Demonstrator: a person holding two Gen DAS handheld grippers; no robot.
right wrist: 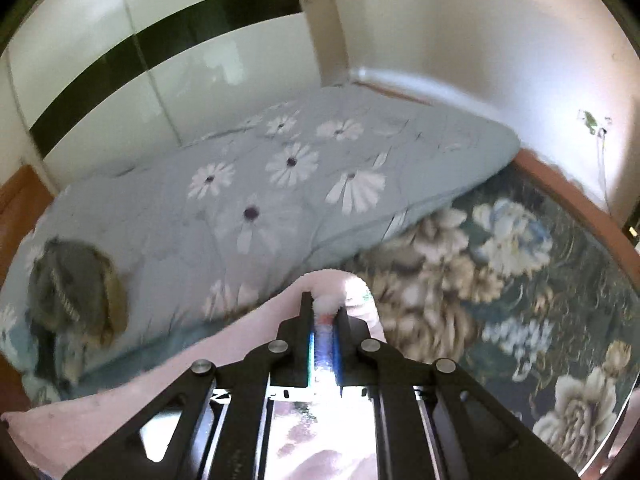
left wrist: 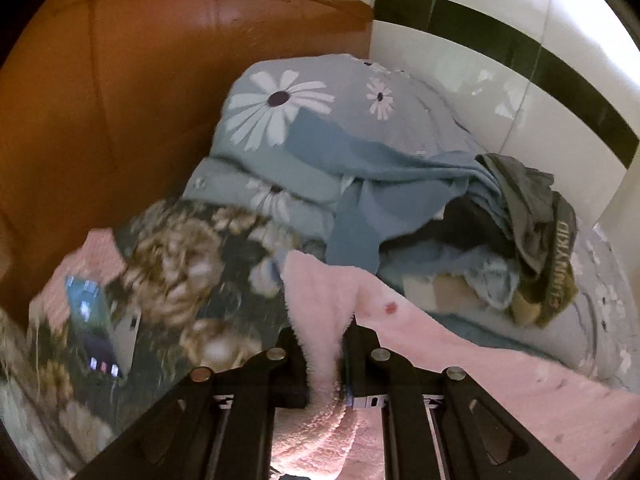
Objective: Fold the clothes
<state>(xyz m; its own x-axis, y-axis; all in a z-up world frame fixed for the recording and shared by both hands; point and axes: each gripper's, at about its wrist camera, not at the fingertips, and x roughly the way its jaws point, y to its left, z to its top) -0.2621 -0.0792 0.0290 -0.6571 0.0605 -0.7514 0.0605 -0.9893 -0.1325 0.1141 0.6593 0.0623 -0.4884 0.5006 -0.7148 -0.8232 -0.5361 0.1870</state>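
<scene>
I hold the pink garment (left wrist: 460,344) stretched between both grippers above the flowered bedspread (right wrist: 500,264); its long axis runs from one jaw pair to the other. The left gripper (left wrist: 323,344) is clenched on a thick bunch of one end. The right gripper (right wrist: 325,312) is nearly closed, pinching a thin edge. The clothes pile (left wrist: 532,224) lies ahead of the left gripper, well apart.
</scene>
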